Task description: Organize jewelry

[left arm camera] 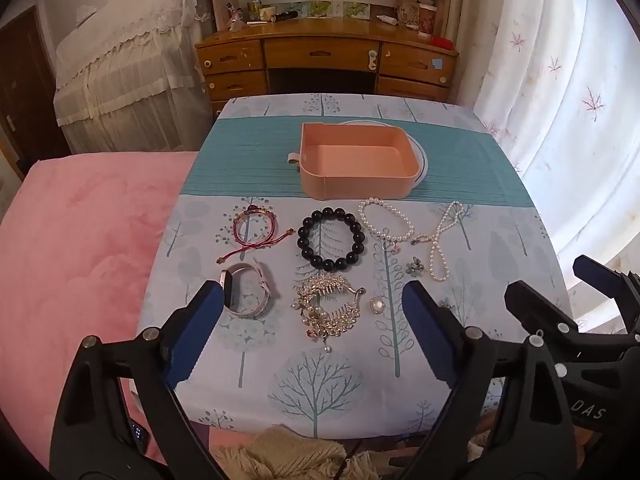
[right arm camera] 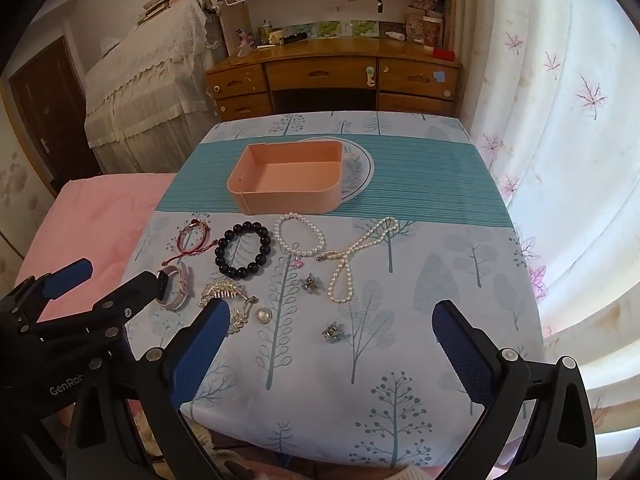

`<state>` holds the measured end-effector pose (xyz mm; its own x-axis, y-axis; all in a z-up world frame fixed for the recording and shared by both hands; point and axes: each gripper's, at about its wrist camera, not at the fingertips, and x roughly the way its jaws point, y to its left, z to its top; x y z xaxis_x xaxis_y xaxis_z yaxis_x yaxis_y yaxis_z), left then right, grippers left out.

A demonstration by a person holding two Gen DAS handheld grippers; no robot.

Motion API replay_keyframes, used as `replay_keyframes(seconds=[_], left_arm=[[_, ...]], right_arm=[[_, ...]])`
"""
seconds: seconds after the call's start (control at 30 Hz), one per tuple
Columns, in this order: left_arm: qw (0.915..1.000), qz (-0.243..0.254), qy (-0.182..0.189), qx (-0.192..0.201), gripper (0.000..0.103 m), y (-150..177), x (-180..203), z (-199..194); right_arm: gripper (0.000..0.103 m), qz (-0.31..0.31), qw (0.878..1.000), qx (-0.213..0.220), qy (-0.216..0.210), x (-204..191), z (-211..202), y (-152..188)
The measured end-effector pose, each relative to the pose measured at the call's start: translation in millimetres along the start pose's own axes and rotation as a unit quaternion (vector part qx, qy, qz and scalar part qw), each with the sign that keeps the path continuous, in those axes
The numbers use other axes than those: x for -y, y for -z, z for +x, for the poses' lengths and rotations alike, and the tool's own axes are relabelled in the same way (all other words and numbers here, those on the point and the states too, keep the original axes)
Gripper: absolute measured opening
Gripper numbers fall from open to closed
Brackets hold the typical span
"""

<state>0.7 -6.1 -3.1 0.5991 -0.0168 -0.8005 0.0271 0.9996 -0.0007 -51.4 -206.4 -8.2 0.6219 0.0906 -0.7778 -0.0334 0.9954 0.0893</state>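
An empty pink tray [left arm camera: 414, 160] [right arm camera: 240, 188] stands on the teal band of the tablecloth. In front of it lie a red cord bracelet [left arm camera: 256, 226] [right arm camera: 192, 236], a black bead bracelet [left arm camera: 331, 239] [right arm camera: 243, 249], a pearl bracelet [left arm camera: 385, 220] [right arm camera: 299, 234] and a pearl necklace [left arm camera: 440, 240] [right arm camera: 352, 260]. Nearer lie a watch [left arm camera: 248, 294] [right arm camera: 176, 284], a gold hair comb [left arm camera: 328, 306] [right arm camera: 226, 294], a pearl brooch [left arm camera: 377, 305] [right arm camera: 263, 314] and two small clips [right arm camera: 310, 283] [right arm camera: 333, 332]. My left gripper [left arm camera: 312, 320] hovers open above the comb. My right gripper [right arm camera: 332, 340] hovers open over the nearer clip.
The small table [right arm camera: 460, 264] has a tree-print cloth. A pink bed [left arm camera: 80, 240] borders it on the left, a curtain [left arm camera: 560, 120] on the right. A wooden desk [left arm camera: 328, 60] stands behind. A knitted cloth [left arm camera: 288, 452] lies at the near edge.
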Motion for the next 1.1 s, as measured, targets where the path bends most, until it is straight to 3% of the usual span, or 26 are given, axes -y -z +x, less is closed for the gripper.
replay_keyframes(seconds=[1.1], left_arm=[[0.9996, -0.018, 0.018, -0.014, 0.083, 15, -7, -11]], right_arm=[[0.103, -0.012, 1.0, 0.021, 0.003, -20, -23, 9]])
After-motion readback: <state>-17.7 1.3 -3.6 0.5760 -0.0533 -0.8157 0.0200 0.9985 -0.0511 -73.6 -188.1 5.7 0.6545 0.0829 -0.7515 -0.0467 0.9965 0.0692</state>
